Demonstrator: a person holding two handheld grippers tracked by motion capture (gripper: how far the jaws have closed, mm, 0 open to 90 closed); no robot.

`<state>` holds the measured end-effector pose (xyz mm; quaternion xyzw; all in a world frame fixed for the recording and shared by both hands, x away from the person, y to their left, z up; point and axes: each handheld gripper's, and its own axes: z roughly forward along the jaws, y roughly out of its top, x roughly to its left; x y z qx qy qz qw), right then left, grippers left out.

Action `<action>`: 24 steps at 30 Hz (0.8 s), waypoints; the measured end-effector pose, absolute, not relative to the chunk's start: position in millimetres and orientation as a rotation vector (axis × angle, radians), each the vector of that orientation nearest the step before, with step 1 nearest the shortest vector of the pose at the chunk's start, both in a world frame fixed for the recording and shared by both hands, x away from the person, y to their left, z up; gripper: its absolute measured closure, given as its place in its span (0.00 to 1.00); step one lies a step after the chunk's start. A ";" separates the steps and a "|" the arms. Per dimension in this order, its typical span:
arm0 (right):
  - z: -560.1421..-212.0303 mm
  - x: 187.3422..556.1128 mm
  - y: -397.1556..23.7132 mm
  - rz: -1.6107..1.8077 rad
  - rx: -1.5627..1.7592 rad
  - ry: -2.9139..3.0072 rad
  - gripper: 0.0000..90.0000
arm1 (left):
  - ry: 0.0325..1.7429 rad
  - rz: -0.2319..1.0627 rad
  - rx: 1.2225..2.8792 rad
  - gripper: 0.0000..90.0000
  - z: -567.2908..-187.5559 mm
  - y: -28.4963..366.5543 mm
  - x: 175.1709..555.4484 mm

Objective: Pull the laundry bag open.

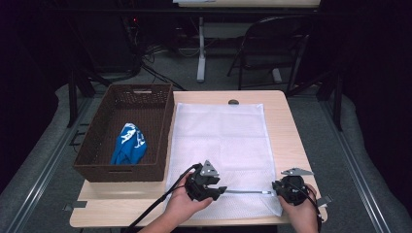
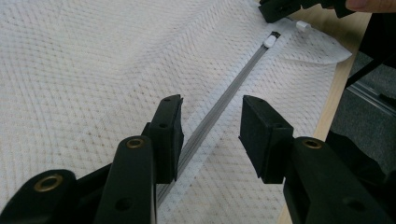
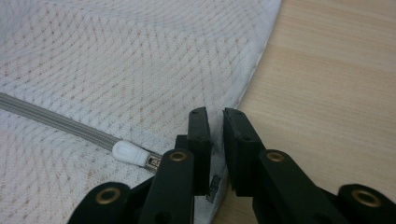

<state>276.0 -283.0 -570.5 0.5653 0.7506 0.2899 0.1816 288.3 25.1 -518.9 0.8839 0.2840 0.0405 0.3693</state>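
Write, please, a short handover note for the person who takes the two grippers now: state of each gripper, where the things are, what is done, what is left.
Left gripper: open, jaws either side of the grey zipper near its middle, not pinching it.
Right gripper: jaws almost together at the corner of the white mesh bag, beside the white zipper pull; whether fabric is pinched is unclear.
Bag lies flat on the table; blue cloth lies in the brown basket.
Done: both grippers placed at the zipper.
Left: probably open the zipper, then move the cloth into the bag.

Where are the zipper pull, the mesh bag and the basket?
zipper pull [image 3: 127, 152]: right gripper view, on its white tab.
mesh bag [image 1: 218, 131]: high view, on the middle of its white mesh.
basket [image 1: 165, 138]: high view, on its right wall.
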 end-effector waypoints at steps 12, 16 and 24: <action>-570.4 278.1 -285.6 0.867 1.628 2.122 1.00 | 0.736 0.113 2.256 0.66 -517.7 25.9 288.7; -565.5 278.3 -287.4 0.894 1.628 2.111 1.00 | 0.734 0.119 2.250 0.66 -514.8 28.2 289.2; -539.4 281.2 -282.8 0.891 1.557 2.150 1.00 | 0.733 0.146 2.251 0.66 -506.0 31.6 291.5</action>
